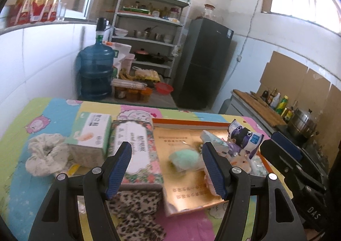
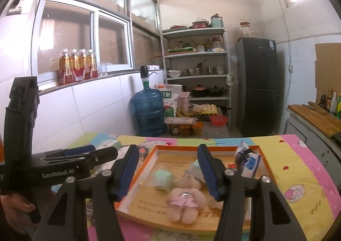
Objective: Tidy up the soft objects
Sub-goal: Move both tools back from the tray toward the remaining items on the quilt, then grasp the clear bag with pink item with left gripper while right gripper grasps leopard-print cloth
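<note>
**A:** Starting at the jaws: the left gripper (image 1: pixel 166 168) stands wide apart with nothing between its pads, and the right gripper (image 2: pixel 168 168) is parted a bit less, also holding nothing.

**B:** So where are the soft things?

**A:** Several lie in the orange-rimmed tray (image 2: pixel 149 155): a pink plush bear (image 2: pixel 185 200), a pale green sponge in clear wrap (image 2: pixel 163 179), and a purple cartoon tissue pack (image 2: pixel 248 160) propped at the far right corner. Outside it, left of the tray on the patterned table cover (image 1: pixel 42 108), sit a floral tissue pack (image 1: pixel 136 147), a white-and-green tissue pack (image 1: pixel 91 134), a crumpled cream cloth (image 1: pixel 45 153), and a leopard-print cloth (image 1: pixel 136 213) nearest the left gripper.

**B:** What would you reach for?

**A:** Probably a loose piece outside the tray. The leopard cloth looks easiest for the left side. I'd come down over a bunched fold, pinch deep so fabric fills the pads, then lift clear of the tray rim before carrying it across.

**B:** Any risk?

**A:** A shallow pinch may slip, and trailing fabric could drag the floral pack touching its far edge.
</note>
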Tool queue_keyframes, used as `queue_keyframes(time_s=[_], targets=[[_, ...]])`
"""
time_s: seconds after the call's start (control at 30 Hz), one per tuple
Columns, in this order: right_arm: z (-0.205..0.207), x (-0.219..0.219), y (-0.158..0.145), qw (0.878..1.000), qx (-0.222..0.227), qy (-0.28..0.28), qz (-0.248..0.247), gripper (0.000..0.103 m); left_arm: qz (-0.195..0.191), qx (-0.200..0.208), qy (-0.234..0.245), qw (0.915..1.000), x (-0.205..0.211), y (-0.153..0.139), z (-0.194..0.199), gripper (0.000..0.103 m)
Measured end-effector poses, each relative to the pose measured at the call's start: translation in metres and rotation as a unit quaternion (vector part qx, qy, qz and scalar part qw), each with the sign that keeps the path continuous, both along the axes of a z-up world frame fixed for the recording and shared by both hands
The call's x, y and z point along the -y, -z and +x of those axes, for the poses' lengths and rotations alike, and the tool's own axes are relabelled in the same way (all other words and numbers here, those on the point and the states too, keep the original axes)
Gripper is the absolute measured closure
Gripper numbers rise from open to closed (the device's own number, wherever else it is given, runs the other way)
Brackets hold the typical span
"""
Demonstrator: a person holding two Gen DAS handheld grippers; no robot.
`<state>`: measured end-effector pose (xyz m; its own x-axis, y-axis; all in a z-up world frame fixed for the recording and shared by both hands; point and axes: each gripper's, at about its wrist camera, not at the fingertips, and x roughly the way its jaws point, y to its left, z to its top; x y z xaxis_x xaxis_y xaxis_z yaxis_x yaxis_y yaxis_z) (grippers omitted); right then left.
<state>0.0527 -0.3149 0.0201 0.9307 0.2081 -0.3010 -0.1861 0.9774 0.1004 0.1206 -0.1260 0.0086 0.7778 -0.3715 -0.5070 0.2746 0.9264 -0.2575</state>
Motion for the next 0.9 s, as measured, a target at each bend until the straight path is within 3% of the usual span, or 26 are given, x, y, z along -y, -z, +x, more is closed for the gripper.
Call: queue_keyframes(time_s=[0.2,0.33,0.6,0.9], targets=[[-0.008,-0.027,-0.003,1.000,0.002,-0.017,-0.009,0.030,-0.017,0.005,-0.019,0.9997,-0.036,0.000,-0.011,0.033],[-0.014,-0.045,-0.002,1.000,0.003,-0.021,-0.019,0.030,-0.026,0.011,-0.039,0.9988,-0.064,0.000,-0.019,0.033],[-0.019,-0.075,0.001,0.999,-0.010,-0.039,-0.014,0.030,-0.007,0.022,-0.071,0.9972,-0.112,0.004,-0.032,0.033],[-0.021,-0.102,0.015,0.998,-0.032,-0.056,-0.004,0.030,-0.012,0.011,-0.092,0.9956,-0.154,0.018,-0.040,0.033]])
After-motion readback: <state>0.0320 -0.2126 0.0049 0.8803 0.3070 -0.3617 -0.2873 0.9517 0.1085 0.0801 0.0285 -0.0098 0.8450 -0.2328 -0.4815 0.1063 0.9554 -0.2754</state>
